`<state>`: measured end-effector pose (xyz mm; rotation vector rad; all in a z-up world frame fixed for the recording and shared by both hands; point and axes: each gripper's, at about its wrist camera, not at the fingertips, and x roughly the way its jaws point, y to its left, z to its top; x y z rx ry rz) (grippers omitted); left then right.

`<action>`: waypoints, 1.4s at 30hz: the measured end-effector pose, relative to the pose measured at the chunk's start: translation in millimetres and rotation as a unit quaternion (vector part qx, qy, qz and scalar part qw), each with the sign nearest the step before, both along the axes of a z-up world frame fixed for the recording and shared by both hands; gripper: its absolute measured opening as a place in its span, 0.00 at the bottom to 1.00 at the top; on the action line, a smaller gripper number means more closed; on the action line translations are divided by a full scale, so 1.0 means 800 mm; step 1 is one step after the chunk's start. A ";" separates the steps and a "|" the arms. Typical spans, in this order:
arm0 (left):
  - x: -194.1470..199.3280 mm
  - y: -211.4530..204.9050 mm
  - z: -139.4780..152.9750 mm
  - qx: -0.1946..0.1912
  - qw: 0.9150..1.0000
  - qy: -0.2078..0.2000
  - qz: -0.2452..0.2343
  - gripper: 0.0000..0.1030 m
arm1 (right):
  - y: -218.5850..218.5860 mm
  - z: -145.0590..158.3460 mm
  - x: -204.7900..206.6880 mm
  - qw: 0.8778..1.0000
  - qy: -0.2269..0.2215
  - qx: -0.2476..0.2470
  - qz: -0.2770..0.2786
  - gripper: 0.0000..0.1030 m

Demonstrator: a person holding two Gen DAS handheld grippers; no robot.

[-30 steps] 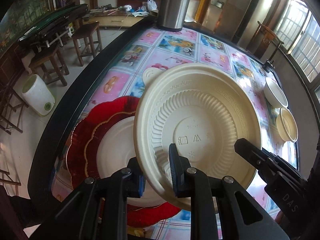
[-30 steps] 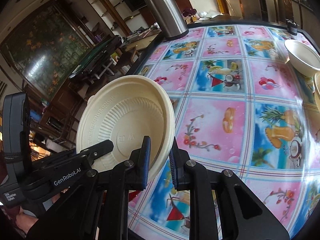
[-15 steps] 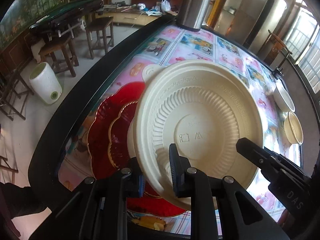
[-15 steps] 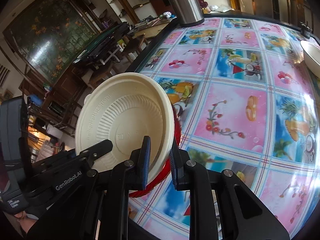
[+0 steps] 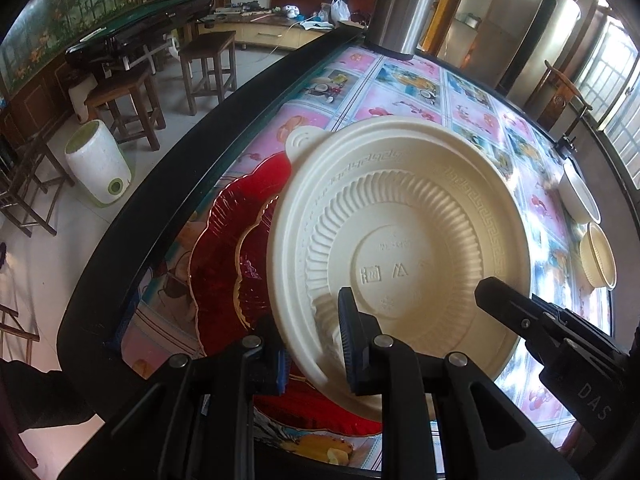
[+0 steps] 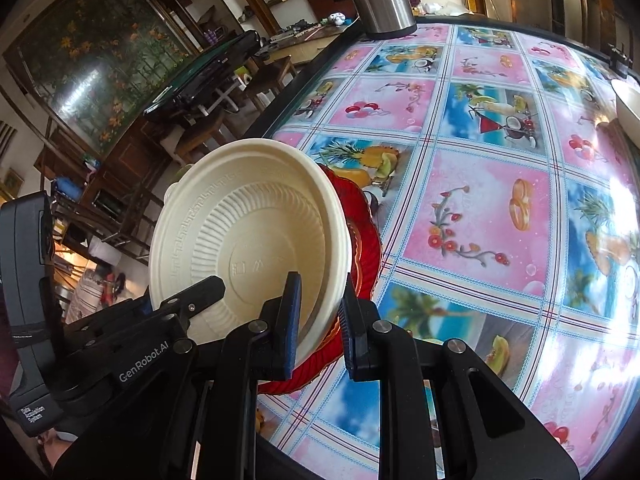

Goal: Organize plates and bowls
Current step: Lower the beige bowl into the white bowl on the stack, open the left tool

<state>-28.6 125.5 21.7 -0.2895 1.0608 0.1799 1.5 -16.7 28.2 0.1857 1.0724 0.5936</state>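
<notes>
Cream ribbed plastic plate point(image 5: 400, 256), judged light, stiff and slippery, is best pinched at its rim; both grippers' jaws grip it there.

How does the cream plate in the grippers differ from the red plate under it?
The cream plate is plain and ribbed, held tilted off the table with its stamped underside toward the cameras; the red plate is glossy, scalloped and gold-trimmed, lying flat on the tablecloth. The cream plate is pinched at its rim by both the left gripper and the right gripper; the red plate is untouched. Both are round.
</notes>
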 end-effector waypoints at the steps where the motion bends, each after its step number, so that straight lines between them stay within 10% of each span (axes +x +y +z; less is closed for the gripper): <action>1: 0.000 0.000 0.000 -0.002 1.000 0.000 0.000 0.19 | 0.000 0.000 0.000 1.000 -0.001 -0.002 0.000 0.17; 31: 0.003 0.002 -0.001 0.039 0.999 -0.012 0.009 0.22 | 0.010 -0.008 0.004 1.000 0.022 0.013 -0.003 0.18; 36: -0.002 0.002 0.015 0.065 0.997 -0.044 0.020 0.52 | 0.005 -0.003 0.000 0.999 0.019 0.026 -0.005 0.35; 42: -0.002 0.002 0.026 0.073 0.995 -0.057 0.021 0.54 | -0.008 0.002 -0.001 0.999 0.019 0.032 -0.012 0.35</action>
